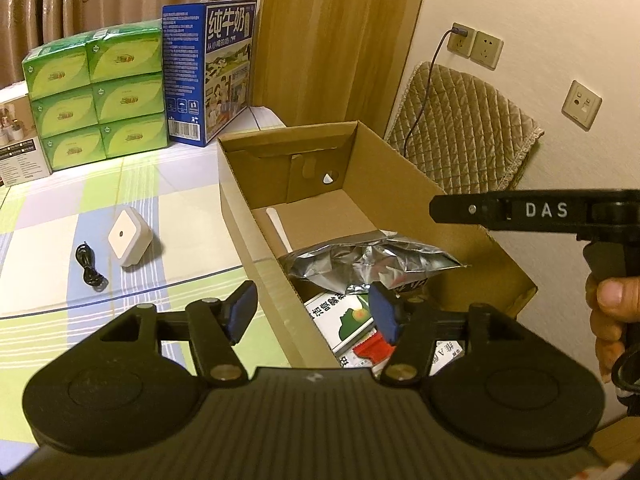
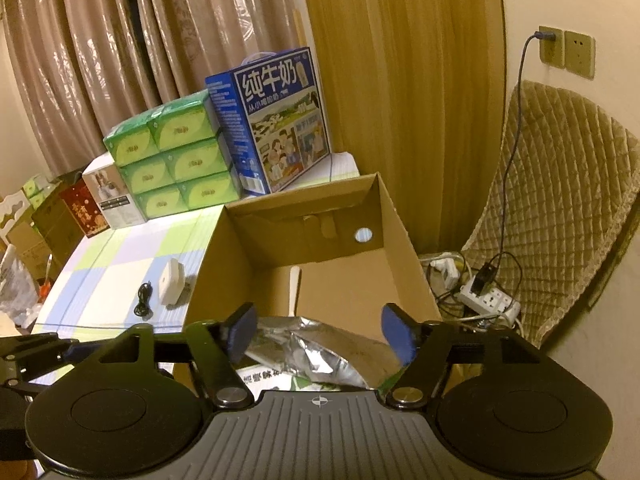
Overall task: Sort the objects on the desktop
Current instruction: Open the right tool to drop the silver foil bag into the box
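On the checked tablecloth (image 1: 80,216), at the left, a coiled black cable (image 1: 91,267) lies just beside a white square plug-in adapter (image 1: 130,245), both well apart from either tool and still outside the box. Behind them, against the curtain, stand a stack of green tissue packs (image 1: 98,94) and a blue milk carton case (image 1: 212,72). The left gripper (image 1: 312,312) hangs released, its blue pads (image 1: 245,310) spread wide and holding nothing; its left pad is over the tablecloth and its right pad over the near end of the open cardboard box (image 1: 244,224), so the box's left wall runs up between them. Inside the box, a white flat stick (image 1: 280,230) lies on the floor toward the far end, a crumpled silver foil bag (image 1: 368,264) sits just ahead of the left tool's right pad, and printed green-and-white packets (image 1: 344,316) with a small red piece (image 1: 374,348) lie under that pad. Farther right, the right gripper (image 2: 320,334) is also released and empty, its pads wide apart above the box's near end, with the foil bag directly below and between them. In the left wrist view a hand (image 1: 610,320) grips the right tool's handle at the right edge.
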Demonstrator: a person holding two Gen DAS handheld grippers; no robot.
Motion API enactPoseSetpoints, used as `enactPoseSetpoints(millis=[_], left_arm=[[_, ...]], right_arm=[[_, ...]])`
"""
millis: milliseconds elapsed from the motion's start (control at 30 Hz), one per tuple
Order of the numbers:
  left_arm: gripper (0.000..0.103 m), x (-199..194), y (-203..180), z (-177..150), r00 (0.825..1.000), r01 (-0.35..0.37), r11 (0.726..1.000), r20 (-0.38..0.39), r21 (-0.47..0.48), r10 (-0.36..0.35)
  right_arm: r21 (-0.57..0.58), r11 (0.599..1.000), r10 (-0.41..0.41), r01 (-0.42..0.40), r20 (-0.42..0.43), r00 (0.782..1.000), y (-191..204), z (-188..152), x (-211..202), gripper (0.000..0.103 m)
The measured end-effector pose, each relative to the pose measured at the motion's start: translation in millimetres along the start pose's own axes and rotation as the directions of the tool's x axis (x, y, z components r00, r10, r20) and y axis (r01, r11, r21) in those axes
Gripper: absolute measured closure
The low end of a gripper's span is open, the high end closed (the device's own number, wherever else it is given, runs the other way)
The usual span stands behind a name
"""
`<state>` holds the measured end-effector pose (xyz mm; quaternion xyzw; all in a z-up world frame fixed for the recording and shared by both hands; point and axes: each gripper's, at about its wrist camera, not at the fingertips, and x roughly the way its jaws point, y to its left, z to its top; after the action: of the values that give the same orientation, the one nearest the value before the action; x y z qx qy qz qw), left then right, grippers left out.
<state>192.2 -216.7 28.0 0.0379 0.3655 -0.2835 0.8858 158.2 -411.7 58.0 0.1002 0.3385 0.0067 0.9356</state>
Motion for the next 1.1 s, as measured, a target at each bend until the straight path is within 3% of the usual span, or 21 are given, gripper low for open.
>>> enactPoseSetpoints(millis=[400,567,667,1100], left_arm=[[0.021,-23,6,-10,1.000,-0.010,1.000,0.013,-0.009,0.010],[0.005,-37,13,-18,0.999,-0.038,0.999,0.028,-0.020,0.038],[0.002,-46,18,-23,0.998,-0.059,0.998,0.030,-0.022,0.059],[0.001,-89,52,-52,0.988,-0.143,0.985,0.043,-0.095,0.147]], right_arm=[[0.002,1.000,0.005,-0.005,-0.006,1.000,14,-20,-18,0.002],[0.002,1.000,0.006,-0.006,-0.019,1.000,21,-31,-25,0.002],[0.004,1.000,0.006,-0.005,-0.022,1.000,26,-38,-30,0.002],[-0.018,0.999,0.044,-0.045,-0.022,0.999,62,-55,-50,0.002]])
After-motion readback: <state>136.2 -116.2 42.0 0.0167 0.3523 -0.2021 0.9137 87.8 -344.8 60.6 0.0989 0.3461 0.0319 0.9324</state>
